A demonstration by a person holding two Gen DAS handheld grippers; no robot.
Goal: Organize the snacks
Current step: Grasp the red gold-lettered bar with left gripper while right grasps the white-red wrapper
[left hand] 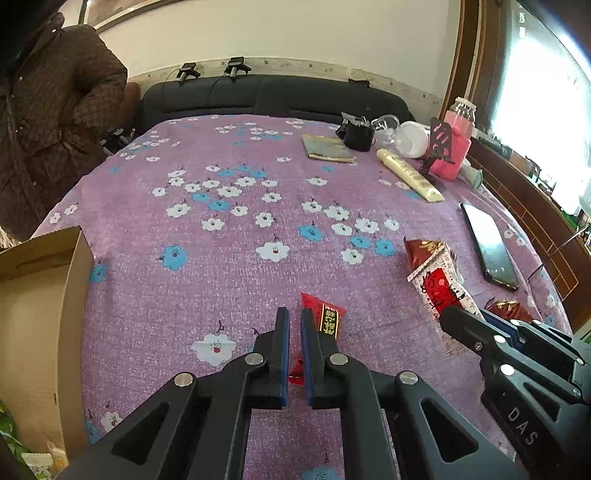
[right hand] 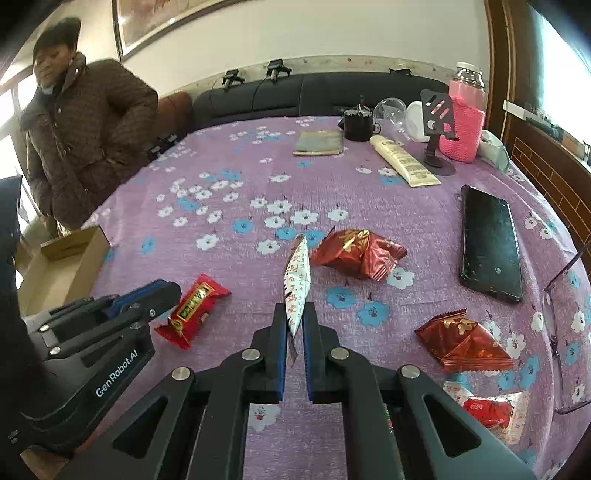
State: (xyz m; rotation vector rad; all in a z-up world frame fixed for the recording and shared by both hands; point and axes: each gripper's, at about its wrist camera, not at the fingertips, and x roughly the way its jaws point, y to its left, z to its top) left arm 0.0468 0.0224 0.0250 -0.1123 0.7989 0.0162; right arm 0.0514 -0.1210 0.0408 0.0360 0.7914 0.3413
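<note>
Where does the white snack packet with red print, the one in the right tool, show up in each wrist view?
Left wrist view: white snack packet at right of centre, its near end in the right tool.
Right wrist view: the packet at bottom centre, edge-on, rising from the tool.
Shared landmark: the black phone, right of the packet in both.

Cream wall (right hand: 332,29), dark sofa (left hand: 273,96) behind purple floral tablecloth (left hand: 236,229), bright window (left hand: 539,103) at right
</note>
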